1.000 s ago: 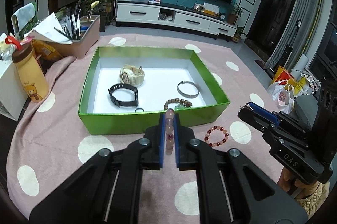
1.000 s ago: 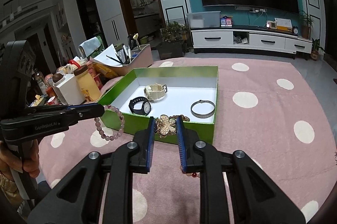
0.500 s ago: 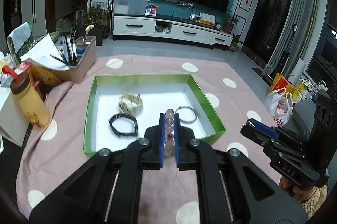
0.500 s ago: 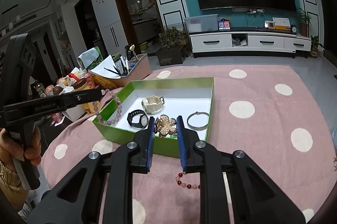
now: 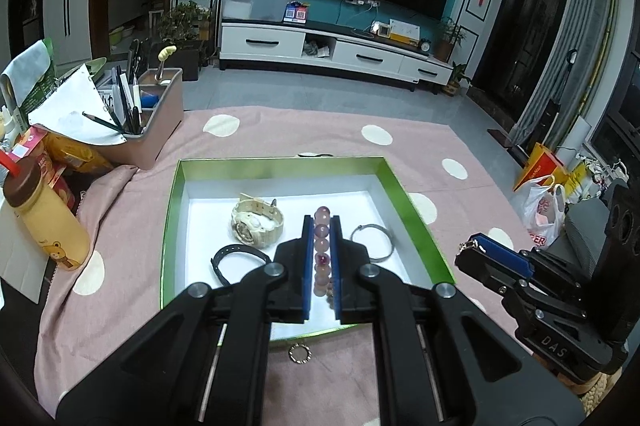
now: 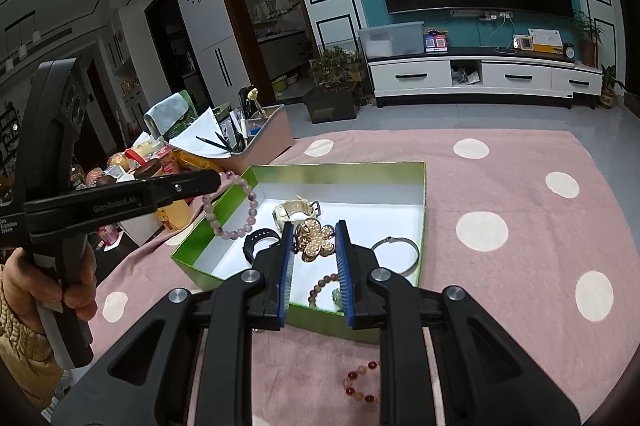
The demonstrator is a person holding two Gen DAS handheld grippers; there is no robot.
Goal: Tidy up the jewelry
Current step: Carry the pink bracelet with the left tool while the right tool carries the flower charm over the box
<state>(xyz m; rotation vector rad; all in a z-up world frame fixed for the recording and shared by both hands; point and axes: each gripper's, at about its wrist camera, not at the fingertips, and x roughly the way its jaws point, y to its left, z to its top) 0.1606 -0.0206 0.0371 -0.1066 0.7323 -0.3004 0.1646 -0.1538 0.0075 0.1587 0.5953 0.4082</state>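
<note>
**Listener:** What am I holding, and where is it?

**Operator:** My left claw (image 5: 321,258) is clamped on a pale pink beaded bracelet (image 6: 232,206). It hangs in the air above the near-left part of the green box (image 5: 170,210), not touching it. My right claw (image 6: 314,258) is part-way closed around a gold flower brooch (image 6: 316,242), held over the box's near edge.

**Listener:** How should I set the bracelet down?

**Operator:** I judge the best move is to lower it until the loop rests on the white floor, in the bare patch beside the cream watch (image 5: 257,224), then ease the left claw apart. Dropping from height could let the beads bounce onto the black watch (image 5: 236,258) or the silver bangle (image 5: 374,242).

**Listener:** Which way does it lie?

**Operator:** From the left wrist view the loop is edge-on, its line of beads running straight forward along the fingers. From the right wrist view it dangles as a slightly oval ring below the claw tip, longer axis tilted downward. A red beaded bracelet (image 6: 360,384) and a small ring (image 5: 300,353) still lie on the pink spotted table (image 6: 520,306) outside the box.
</note>
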